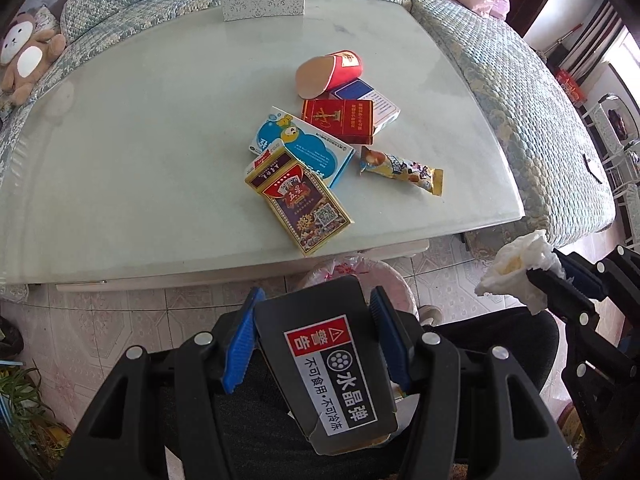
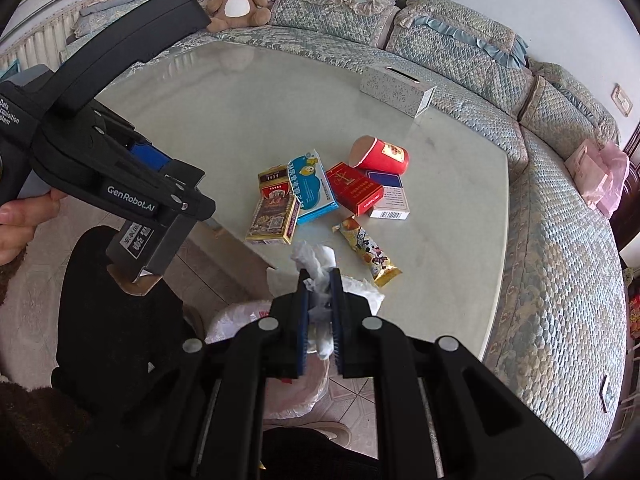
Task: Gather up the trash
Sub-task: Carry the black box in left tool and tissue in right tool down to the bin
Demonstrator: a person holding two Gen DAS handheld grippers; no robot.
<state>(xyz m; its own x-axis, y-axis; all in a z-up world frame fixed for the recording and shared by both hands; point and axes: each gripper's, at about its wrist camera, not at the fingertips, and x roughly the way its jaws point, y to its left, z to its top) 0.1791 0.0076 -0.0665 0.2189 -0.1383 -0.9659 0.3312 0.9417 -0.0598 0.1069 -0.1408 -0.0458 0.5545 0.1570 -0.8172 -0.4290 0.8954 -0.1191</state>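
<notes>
The left gripper [image 1: 316,332] is clamped on a flat black cardboard box with a red-and-white warning label [image 1: 326,364]; its blue pads [image 1: 240,344] press on the box's two long sides, so the jaws stand only as wide as the box, which fills the gap between them and reaches past the fingertips. The right gripper [image 2: 320,320] is nearly fully closed on a crumpled white tissue [image 2: 316,268]; the tissue is pinched between the blue pads [image 2: 338,320] and bunches out beyond the fingertips. Both grippers are off the near edge of the pale glass-topped table [image 1: 140,140], above the tiled floor. The white-lined trash bin [image 2: 256,316] stands on the floor just beside that near edge, below and between the two grippers. The remaining trash lies in a cluster near the near-right part of the table: a gold-and-purple card box [image 1: 300,200] nearest the edge and overhanging it slightly, a blue-and-white cartoon box [image 1: 304,144] partly under it, a red cigarette pack [image 1: 338,116] lying on a blue-and-white pack [image 1: 380,104], a red paper cup on its side [image 1: 328,72] farthest from the edge, and a yellow snack wrapper [image 1: 400,170] apart to the right of the boxes. A grey patterned tissue box [image 1: 264,0] stands at the table's far edge.
</notes>
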